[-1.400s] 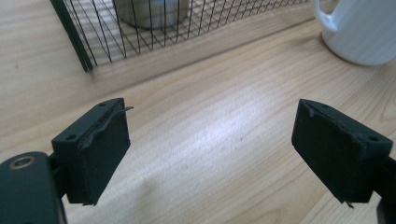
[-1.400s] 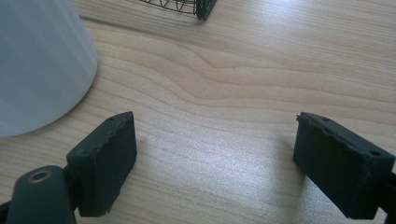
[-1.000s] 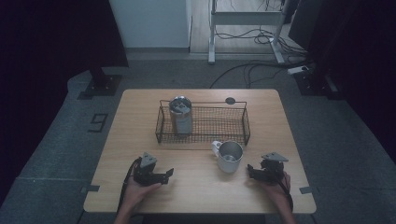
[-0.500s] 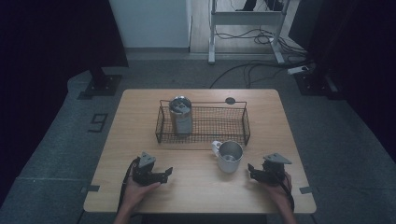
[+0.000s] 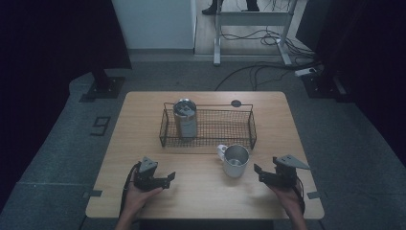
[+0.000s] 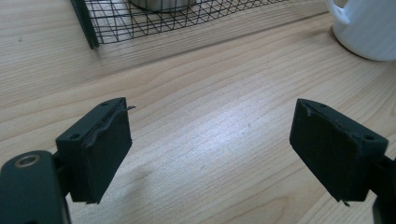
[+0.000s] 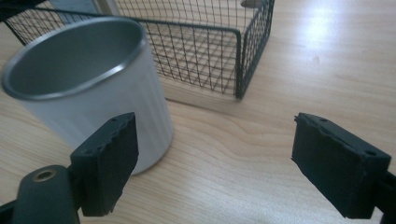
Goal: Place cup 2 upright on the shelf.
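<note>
Mug [image 5: 235, 160]: white, upright on the surface, just before the wire basket [image 5: 208, 125].
Tumbler [image 5: 185, 118]: metal, stands inside the basket, left part.
Left claw [image 5: 167, 178]: spread wide, holds nothing.
Right claw [image 5: 259, 173]: spread wide, near the mug, not touching.
Surface [image 5: 143, 124]: light wood.
Room: dim, grey floor [image 5: 335, 124], cables [image 5: 258, 72] behind.

Light wood table [image 5: 143, 120] sits on grey speckled carpet [image 5: 62, 143]. Both flanks of the room are dark, with black curtains or panels left [image 5: 57, 38] and right [image 5: 373, 62]. White wall panel [image 5: 153, 24] straight behind the table. Metal desk frame [image 5: 253, 19] at back right, black cables [image 5: 258, 72] strewn on the floor under and beside it, white power strip [image 5: 306, 72] near them. Black stand base [image 5: 103, 88] at back left. Dim overall, with a soft glare on the tabletop.
</note>
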Available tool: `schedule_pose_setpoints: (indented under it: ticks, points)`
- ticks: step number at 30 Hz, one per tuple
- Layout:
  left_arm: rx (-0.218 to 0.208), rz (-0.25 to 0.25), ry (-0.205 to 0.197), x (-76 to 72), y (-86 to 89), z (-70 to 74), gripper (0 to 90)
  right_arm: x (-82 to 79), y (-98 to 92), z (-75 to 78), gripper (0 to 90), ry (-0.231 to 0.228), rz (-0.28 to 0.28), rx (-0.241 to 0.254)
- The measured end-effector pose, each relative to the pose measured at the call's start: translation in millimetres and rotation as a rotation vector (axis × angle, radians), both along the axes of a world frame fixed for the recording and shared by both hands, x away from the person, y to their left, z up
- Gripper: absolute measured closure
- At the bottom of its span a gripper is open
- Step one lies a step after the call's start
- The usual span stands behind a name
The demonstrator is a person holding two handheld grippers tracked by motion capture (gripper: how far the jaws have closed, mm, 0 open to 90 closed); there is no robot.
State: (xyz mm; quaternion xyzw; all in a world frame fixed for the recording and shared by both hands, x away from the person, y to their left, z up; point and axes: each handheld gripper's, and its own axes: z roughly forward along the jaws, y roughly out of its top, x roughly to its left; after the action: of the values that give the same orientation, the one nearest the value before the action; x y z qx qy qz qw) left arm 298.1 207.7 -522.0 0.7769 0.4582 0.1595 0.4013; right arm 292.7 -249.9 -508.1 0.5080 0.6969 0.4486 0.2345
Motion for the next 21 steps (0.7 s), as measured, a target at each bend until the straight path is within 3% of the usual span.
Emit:
schedule_pose_setpoints:
  ticks: [8, 21]
  points:
    - [0.006, -0.010, 0.008, 0.7, -3.1, -0.9, 13.1, -6.4, 5.8, 9.7, 14.4, -0.022, 0.029, 0.032]
    - [0.008, -0.010, 0.008, 0.3, -2.4, -1.2, 13.6, -9.4, 33.5, 24.6, 12.7, -0.057, 0.108, 0.046]
